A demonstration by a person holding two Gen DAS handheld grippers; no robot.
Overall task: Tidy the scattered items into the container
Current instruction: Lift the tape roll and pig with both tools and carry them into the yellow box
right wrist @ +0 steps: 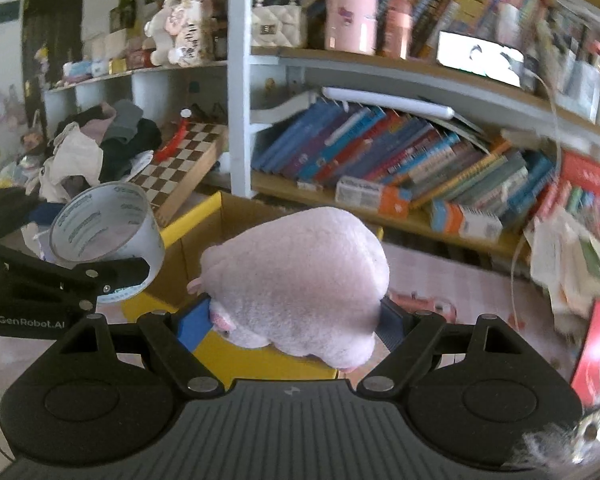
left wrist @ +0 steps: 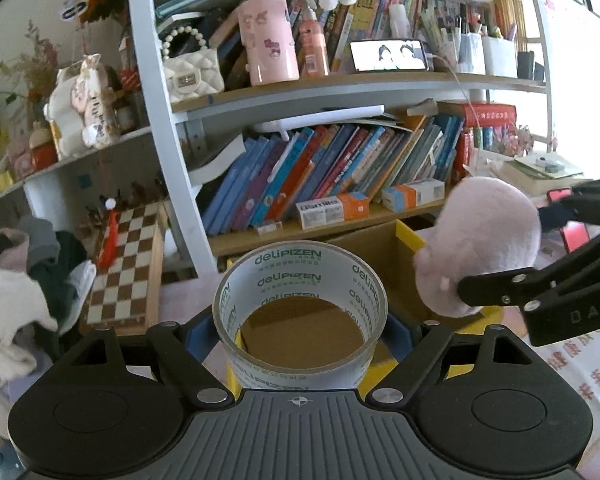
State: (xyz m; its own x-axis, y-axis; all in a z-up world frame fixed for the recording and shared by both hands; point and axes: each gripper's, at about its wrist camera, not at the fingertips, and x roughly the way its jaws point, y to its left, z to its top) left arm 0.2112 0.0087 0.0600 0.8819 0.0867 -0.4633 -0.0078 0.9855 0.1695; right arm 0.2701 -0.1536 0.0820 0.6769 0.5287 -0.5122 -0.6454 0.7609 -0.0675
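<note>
Tape roll [left wrist: 300, 312] clamped in left hand-held gripper [left wrist: 300, 332], plush toy [right wrist: 296, 280] (pink) in right [right wrist: 296, 320]

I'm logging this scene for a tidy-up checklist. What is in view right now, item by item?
tape roll: one, clear with green print, held between the left jaws above the box
plush toy: one, pale pink, held between the right jaws above the box
cardboard box: one, brown with yellow flaps, open, below both items
chessboard: one, brown and white, leaning left of the shelf
clothes pile: one heap, mixed colours, far left
books: many, mostly blue and red, lower shelf
pink cylinder: one, upper shelf
white handbag: one, upper shelf
left gripper: one, black
right gripper: one, black
</note>
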